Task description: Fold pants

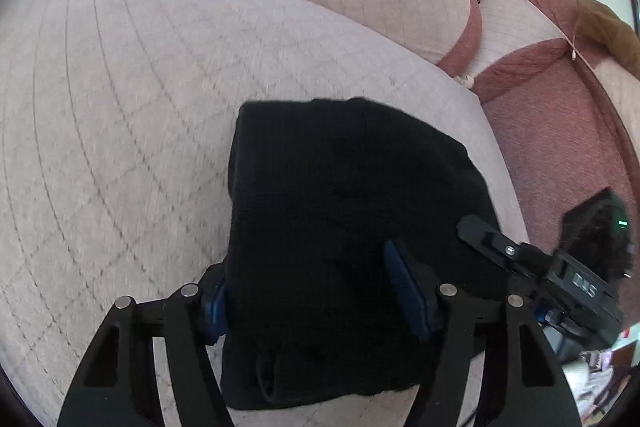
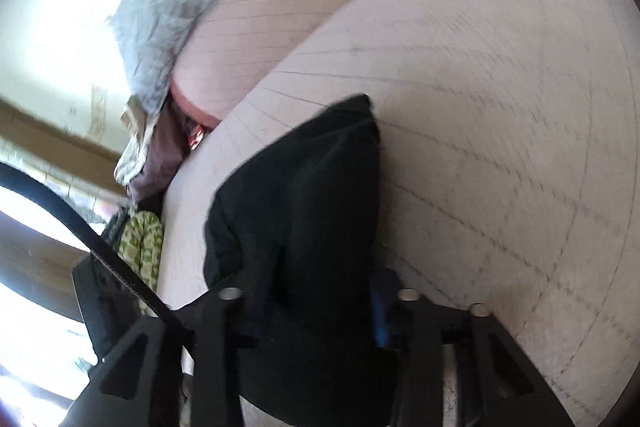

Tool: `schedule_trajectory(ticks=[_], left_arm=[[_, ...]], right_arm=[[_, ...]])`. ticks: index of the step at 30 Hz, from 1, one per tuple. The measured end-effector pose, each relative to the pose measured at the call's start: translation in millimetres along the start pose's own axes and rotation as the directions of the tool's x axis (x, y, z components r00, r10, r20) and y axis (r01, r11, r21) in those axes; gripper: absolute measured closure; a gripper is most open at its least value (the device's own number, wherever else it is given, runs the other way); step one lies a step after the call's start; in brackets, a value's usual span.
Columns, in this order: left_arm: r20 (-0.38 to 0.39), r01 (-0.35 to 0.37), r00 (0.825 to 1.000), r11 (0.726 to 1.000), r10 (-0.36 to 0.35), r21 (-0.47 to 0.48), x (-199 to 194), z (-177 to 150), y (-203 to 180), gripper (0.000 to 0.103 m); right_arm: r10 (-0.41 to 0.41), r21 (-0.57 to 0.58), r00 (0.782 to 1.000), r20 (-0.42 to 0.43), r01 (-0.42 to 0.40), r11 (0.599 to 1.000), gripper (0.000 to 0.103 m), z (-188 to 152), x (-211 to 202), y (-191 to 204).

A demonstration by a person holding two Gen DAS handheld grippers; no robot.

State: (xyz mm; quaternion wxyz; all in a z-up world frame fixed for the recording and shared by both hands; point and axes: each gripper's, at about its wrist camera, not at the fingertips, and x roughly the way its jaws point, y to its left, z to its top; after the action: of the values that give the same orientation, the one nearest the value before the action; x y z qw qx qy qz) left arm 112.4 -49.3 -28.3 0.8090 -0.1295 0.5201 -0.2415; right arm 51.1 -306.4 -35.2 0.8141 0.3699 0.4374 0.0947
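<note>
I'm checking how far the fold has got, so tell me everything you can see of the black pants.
The black pants look like soft, matte knit fabric, already folded into a compact, roughly rectangular, layered bundle with rounded folded edges. They lie on the pale quilted cushion, near its edge. The left gripper straddles the near end, its blue pads wide apart at either side. In the right wrist view the pants bunch up between the right gripper fingers; whether it grips them is unclear.
</note>
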Motion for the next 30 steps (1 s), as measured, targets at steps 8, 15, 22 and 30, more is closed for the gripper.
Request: schedule_trajectory(ticks=[8, 15, 22, 30], left_arm=[[0.015, -0.037, 0.999, 0.999, 0.037, -0.027, -6, 3, 6, 0.035], [0.245, -0.204, 0.949, 0.979, 0.197, 0.002, -84, -20, -10, 0.035], [0.638, -0.451, 0.685, 0.892, 0.351, -0.006, -184, -93, -53, 0.000], [0.542, -0.503, 0.737, 0.863, 0.405, 0.040, -172, -134, -51, 0.000]], right_arm=[[-0.225, -0.055, 0.970, 0.094, 0.231, 0.972, 0.035, 3, -3, 1], [-0.256, -0.088, 0.945, 0.206, 0.278, 0.956, 0.033, -13, -49, 18], [-0.241, -0.249, 0.944, 0.224, 0.295, 0.922, 0.017, -78, -94, 63], [-0.326, -0.348, 0.924, 0.200, 0.378, 0.858, 0.015, -154, -85, 65]])
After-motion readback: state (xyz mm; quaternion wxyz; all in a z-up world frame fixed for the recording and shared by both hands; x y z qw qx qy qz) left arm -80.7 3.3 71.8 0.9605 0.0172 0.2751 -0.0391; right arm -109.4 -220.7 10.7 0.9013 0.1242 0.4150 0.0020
